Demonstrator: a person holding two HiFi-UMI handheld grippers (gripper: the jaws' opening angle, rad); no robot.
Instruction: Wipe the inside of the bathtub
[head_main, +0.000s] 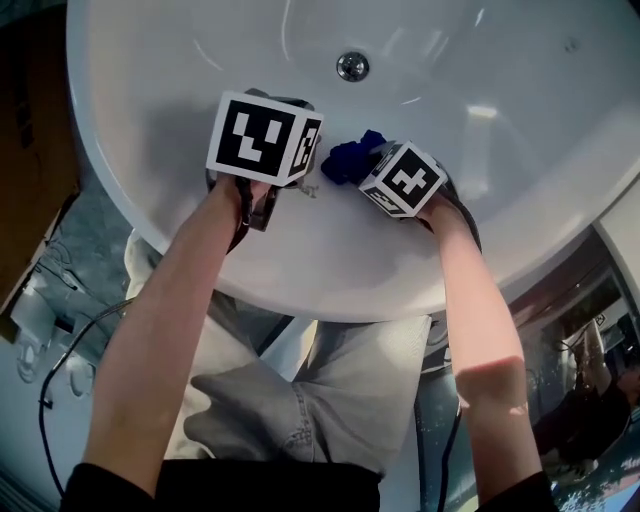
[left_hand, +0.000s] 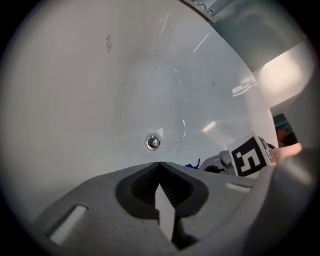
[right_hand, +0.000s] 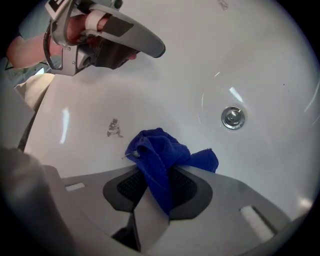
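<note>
A white bathtub (head_main: 500, 200) lies below me, its round metal drain (head_main: 352, 66) at the top of the head view. My right gripper (right_hand: 159, 150) is shut on a blue cloth (right_hand: 162, 152), which bunches out past the jaws just above the tub's inner wall. The blue cloth (head_main: 350, 158) also shows in the head view between the two marker cubes. A small grey smudge (right_hand: 114, 128) marks the tub wall left of the cloth. My left gripper (left_hand: 159, 164) is shut and holds nothing; it hangs over the tub, pointing toward the drain (left_hand: 153, 142).
The tub's rounded rim (head_main: 330, 290) curves across in front of my knees (head_main: 320, 400). A cable (head_main: 70, 350) trails on the floor at the left, beside a brown cardboard piece (head_main: 30, 150). A tiled ledge (left_hand: 280, 75) rises beyond the tub's far end.
</note>
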